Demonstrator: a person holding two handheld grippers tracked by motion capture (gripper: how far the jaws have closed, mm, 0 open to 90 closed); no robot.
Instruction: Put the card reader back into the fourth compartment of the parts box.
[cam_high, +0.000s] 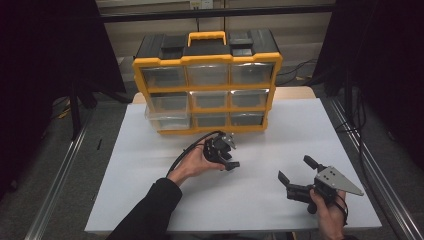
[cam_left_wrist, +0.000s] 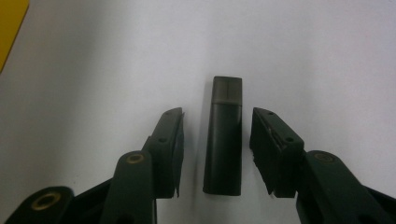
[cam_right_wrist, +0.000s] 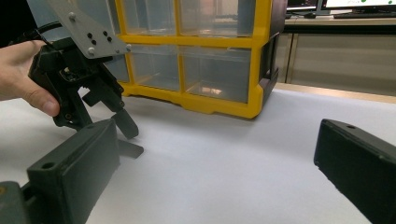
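A small black rectangular block (cam_left_wrist: 224, 140) with a cap-like far end lies flat on the white table (cam_high: 250, 210). My left gripper (cam_high: 231, 154) points down over it at the table's middle. Its jaws stand on either side of the block, with a narrow gap on each side and the pads (cam_left_wrist: 175, 144) off it. From the right gripper view, the left gripper (cam_right_wrist: 119, 121) hangs over the block (cam_right_wrist: 131, 148), held by a hand. My right gripper (cam_high: 296, 169) rests open near the front right with nothing between its jaws.
A yellow and black drawer organizer (cam_high: 207, 90) with clear drawers stands at the back of the table, its bottom-left drawer (cam_high: 167, 120) pulled out a little. The organizer (cam_right_wrist: 210, 60) also appears beyond the left gripper. Metal rails run along the floor on both sides.
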